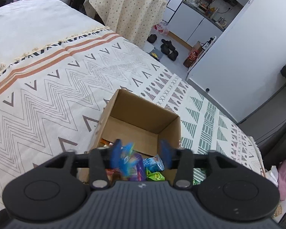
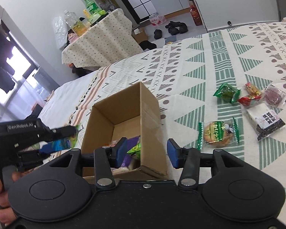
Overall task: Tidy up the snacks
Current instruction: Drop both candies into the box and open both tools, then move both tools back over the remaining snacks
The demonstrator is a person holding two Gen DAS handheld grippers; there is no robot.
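An open cardboard box (image 1: 143,122) stands on the patterned bed cover and holds several snack packets (image 1: 154,164). My left gripper (image 1: 141,152) is open above the box's near side; a blurred blue packet (image 1: 127,158) is beside its left finger, apparently falling loose. In the right wrist view my right gripper (image 2: 145,151) is open and empty, straddling the right wall of the box (image 2: 124,114). Loose snacks lie to its right: a biscuit packet (image 2: 218,131), a green packet (image 2: 226,92), red packets (image 2: 250,95), a purple packet (image 2: 274,94) and a white-and-black packet (image 2: 265,121).
The left gripper's body (image 2: 28,139) and the hand holding it show left of the box. A cloth-covered table (image 2: 101,38) with bottles stands beyond the bed. Shoes (image 1: 168,47) and bags lie on the floor by a white cabinet (image 1: 238,47).
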